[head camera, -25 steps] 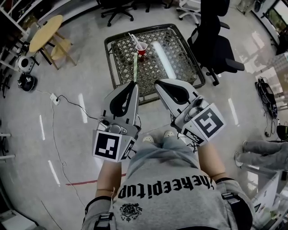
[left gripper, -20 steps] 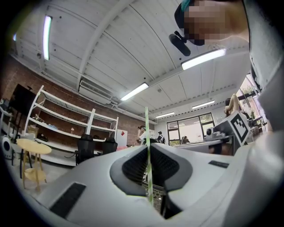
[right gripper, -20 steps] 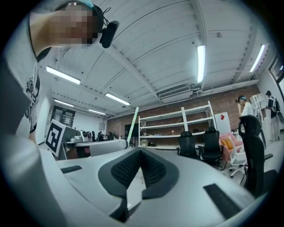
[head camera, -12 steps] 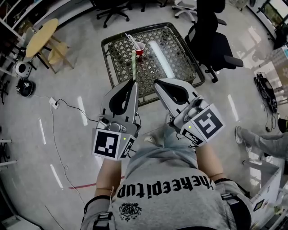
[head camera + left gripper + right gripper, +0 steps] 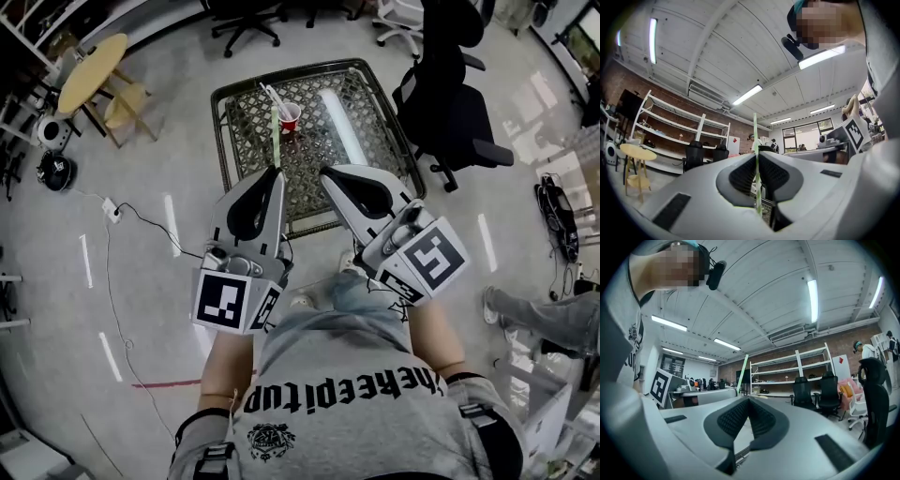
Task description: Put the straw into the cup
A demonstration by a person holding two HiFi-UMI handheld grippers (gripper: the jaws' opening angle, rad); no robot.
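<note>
Left gripper (image 5: 276, 174) pinches the straw (image 5: 277, 141); right gripper (image 5: 325, 174) is closed and empty. The straw's wobbling tip could miss or topple the cup (image 5: 291, 117).

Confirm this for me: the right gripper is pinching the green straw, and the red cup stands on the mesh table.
Wrong gripper. The left gripper is pinching the green straw between its fingers, as the left gripper view shows; the right gripper is shut on nothing. The red cup does stand on the mesh table.
</note>
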